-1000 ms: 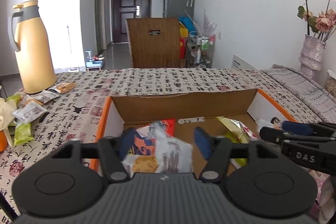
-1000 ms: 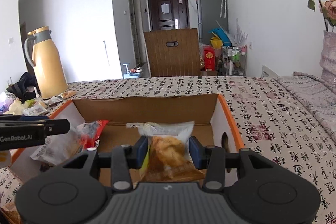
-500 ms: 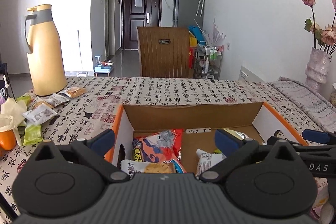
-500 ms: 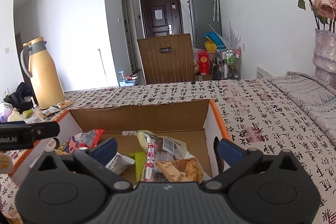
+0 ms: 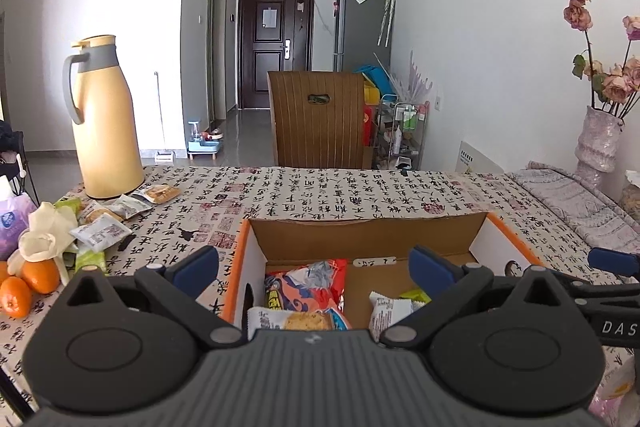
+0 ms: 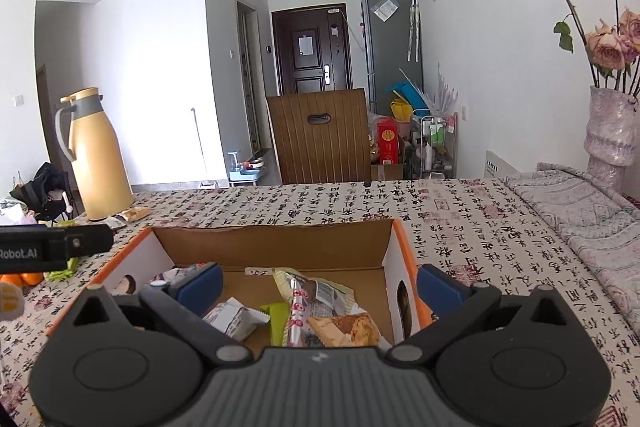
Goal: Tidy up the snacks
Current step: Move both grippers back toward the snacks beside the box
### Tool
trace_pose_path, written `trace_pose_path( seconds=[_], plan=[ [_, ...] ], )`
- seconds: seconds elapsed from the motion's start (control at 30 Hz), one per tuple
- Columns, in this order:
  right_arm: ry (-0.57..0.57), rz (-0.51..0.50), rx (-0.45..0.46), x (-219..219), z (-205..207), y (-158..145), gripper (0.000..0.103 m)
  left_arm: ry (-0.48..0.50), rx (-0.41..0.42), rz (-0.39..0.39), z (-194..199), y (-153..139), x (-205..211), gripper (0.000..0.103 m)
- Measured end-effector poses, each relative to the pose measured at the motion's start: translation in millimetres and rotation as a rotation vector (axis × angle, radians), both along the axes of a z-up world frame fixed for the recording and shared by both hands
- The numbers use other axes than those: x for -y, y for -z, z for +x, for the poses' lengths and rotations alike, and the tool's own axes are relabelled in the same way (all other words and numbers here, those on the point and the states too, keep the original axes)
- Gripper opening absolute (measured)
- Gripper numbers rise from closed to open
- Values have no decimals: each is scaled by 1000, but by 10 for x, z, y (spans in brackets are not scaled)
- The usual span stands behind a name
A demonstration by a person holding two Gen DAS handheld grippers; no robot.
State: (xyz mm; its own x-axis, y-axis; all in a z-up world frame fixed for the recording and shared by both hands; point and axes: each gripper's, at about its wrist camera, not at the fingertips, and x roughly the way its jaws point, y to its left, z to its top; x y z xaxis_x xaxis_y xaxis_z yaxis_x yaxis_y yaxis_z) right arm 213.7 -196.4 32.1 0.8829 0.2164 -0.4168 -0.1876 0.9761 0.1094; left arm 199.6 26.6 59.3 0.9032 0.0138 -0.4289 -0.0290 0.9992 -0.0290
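Observation:
An open cardboard box (image 5: 372,237) with orange edges sits on the patterned tablecloth. In it lie several snack packets: a red-orange bag (image 5: 308,285), a cracker packet (image 5: 294,321) and a white sachet (image 5: 388,311). My left gripper (image 5: 314,267) hangs wide open above the box's left half, nothing between its fingers. In the right wrist view my right gripper (image 6: 320,285) is also wide open over the box (image 6: 276,247), above a pastry packet (image 6: 346,331) and a foil packet (image 6: 316,293). More loose snack packets (image 5: 108,223) lie at the left by the jug.
A tall yellow thermos jug (image 5: 102,119) stands at the table's far left, with oranges (image 5: 28,283) and a tissue pack near the left edge. A vase of dried roses (image 5: 598,139) stands at the right. A wooden chair back (image 5: 318,119) is beyond the table.
Both grippers have opened and let go of their snack packets, which now lie in the box. Both have pulled back and risen from the box.

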Motion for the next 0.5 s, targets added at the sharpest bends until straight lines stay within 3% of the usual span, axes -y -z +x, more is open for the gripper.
trace_pose_path(
  seconds=[0.5],
  plan=[
    [12,-12,-44,248,-630,97,103,-20,-24,7,-602,61,-45,103]
  ],
)
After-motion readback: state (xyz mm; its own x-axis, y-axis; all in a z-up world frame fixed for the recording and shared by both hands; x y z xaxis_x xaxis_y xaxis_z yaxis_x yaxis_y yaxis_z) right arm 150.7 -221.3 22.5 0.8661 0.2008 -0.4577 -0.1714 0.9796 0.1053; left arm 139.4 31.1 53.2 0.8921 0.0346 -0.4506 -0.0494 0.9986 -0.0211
